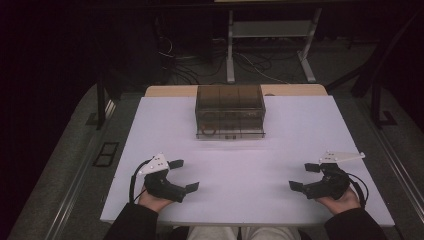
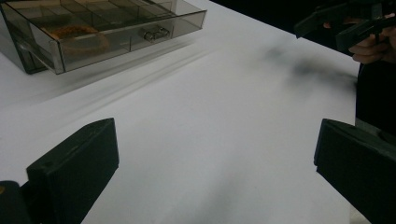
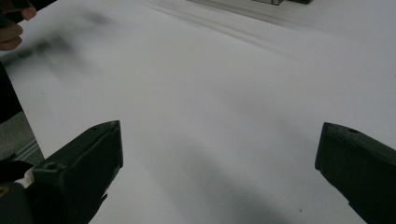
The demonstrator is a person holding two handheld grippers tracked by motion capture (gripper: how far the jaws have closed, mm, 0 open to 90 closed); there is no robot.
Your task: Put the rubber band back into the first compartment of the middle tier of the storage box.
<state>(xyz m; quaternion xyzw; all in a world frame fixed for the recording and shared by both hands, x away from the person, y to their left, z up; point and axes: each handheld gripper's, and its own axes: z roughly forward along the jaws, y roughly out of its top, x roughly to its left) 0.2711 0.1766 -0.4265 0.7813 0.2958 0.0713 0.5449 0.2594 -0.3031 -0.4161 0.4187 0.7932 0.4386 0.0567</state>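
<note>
Your left gripper [image 1: 184, 175] rests at the near left of the bench [image 1: 240, 200], fingers wide and holding nothing. The clear drawer box [image 1: 230, 111] sits well ahead at the far middle, its bottom drawer [image 2: 116, 35] slightly out, a ring-shaped thing inside. Your right gripper [image 1: 304, 176] mirrors the left, fingers wide, empty. You look to be at the start; next, reach forward to the drawer front.

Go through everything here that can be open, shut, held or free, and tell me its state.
Smoky transparent plastic drawer box: bottom drawer pulled slightly out, upright, untouched.
Brown ring in that drawer: lying flat.
Left tool: open, empty, over the white table.
Right tool: open, empty, over the table.
</note>
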